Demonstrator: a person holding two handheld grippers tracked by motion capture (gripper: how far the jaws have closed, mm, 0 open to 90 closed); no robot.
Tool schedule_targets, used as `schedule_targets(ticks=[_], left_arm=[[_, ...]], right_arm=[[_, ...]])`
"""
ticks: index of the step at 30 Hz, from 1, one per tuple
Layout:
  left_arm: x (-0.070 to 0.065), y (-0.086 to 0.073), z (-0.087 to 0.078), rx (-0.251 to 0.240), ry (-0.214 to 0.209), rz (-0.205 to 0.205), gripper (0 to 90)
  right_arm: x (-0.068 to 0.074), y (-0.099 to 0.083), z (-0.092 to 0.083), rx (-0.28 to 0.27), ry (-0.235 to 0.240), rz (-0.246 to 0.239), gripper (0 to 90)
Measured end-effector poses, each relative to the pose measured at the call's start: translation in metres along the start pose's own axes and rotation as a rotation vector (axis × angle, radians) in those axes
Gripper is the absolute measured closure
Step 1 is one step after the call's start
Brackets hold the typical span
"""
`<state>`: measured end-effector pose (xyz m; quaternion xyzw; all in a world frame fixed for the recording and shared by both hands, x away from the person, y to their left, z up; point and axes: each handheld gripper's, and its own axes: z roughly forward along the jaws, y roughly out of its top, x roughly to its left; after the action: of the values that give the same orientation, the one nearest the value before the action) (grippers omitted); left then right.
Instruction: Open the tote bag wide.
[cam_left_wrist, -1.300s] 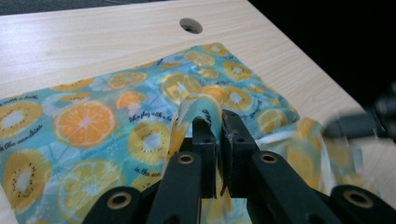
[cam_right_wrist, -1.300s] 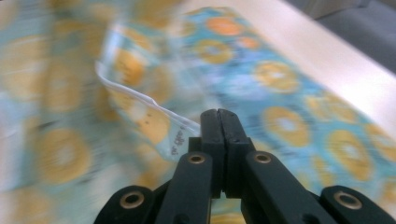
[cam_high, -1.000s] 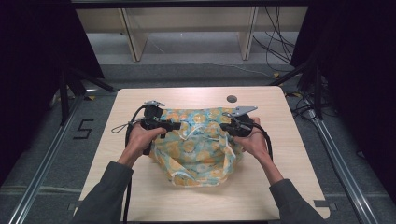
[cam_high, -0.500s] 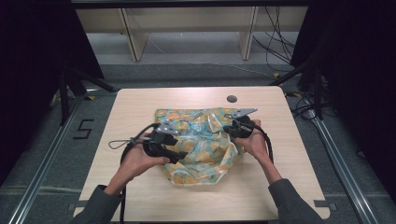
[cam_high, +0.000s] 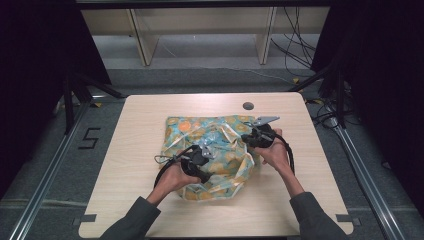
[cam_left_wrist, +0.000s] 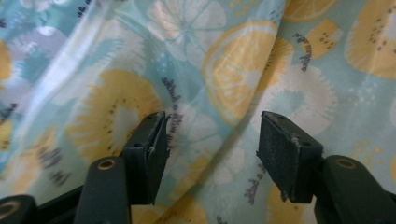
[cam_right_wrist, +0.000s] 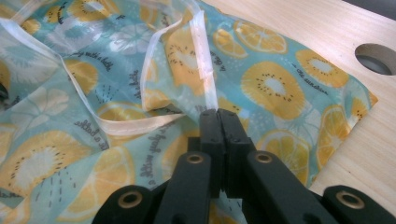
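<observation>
so, my right gripper (cam_high: 248, 134) has its jaws pressed together on the cloth's (cam_high: 220, 131) white-trimmed edge, at its right side. my left gripper (cam_high: 204, 151) hangs over the middle of the heap; its jaws have just been opening and stand apart, fabric spread behind them, nothing pinched.

the cloth lies crumpled in the centre of the table (cam_high: 140, 120), printed with citrus slices on pale teal. i judge it light, thin and floppy, a bit slick, likely to sag and slide rather than keep any shape. the sewn trim (cam_right_wrist: 204, 51) looks like the firmest place to bite, so a hem or corner beats the loose middle.

the high view gives the whole heap and both hands; the right gripper view (cam_right_wrist: 219, 116) lets me see the trim running into the closed jaws; the left gripper view (cam_left_wrist: 212, 140) gives folds close up.
</observation>
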<state>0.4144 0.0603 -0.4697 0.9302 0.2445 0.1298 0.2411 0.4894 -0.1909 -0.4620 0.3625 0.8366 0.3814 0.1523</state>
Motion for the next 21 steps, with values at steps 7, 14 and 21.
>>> schedule_targets(ticks=[7,14,21], left_arm=[[0.0,0.001,0.002,-0.039,0.072,0.063,82.9],[0.011,0.01,-0.024,-0.172,0.064,0.027,89.5],[0.039,0.021,-0.047,-0.271,-0.011,-0.084,89.6]], right_arm=[[0.004,0.002,-0.003,-0.026,0.006,0.012,78.8],[0.013,0.016,-0.037,-0.084,-0.015,0.015,55.6],[0.059,0.035,-0.075,-0.142,0.088,-0.115,53.2]])
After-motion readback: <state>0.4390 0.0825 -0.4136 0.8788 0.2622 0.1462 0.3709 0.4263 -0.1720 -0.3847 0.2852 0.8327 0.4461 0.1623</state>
